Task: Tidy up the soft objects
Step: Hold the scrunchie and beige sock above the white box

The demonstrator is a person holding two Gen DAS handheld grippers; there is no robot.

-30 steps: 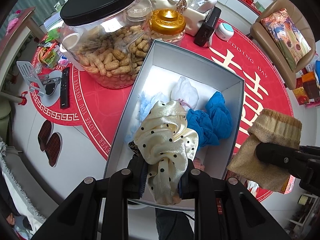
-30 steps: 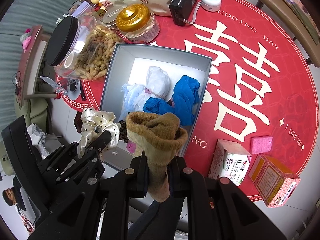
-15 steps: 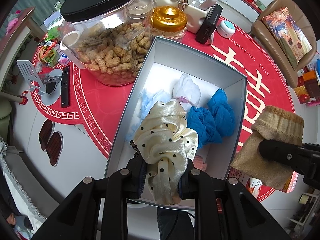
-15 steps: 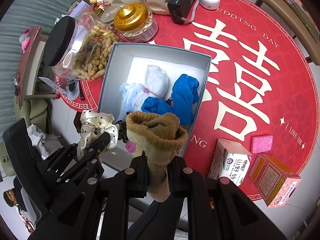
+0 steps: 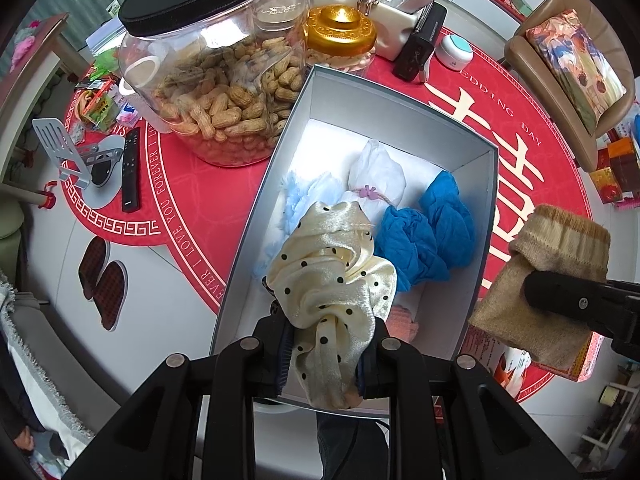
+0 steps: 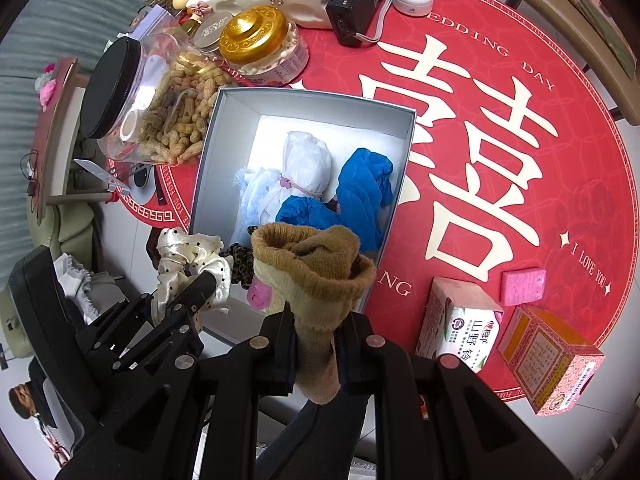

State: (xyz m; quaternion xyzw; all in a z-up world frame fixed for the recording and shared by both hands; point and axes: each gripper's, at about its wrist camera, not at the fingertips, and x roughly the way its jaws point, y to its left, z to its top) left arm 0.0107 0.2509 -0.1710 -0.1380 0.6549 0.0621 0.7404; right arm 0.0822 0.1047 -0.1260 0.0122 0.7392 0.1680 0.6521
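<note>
The grey box is the landmark, standing open on the red mat with part of the sorting already inside it. Against the box's floor lie a white tied bundle, a pale blue fluffy piece just beside it, and 2 blue cloth pieces toward the box's mat-side wall. A pink item and a dark leopard-print scrunchie sit at the near end of the box.

2 items are not yet down. The left gripper has its jaws pinching a cream polka-dot scrunchie, held above the near end of the box. The right gripper has its jaws pinching a tan sock, held over the box's near corner.

My judgement: the task is well advanced, with both held pieces left to release into the box. A pink sponge lies on the mat well apart from the box and may also count.
</note>
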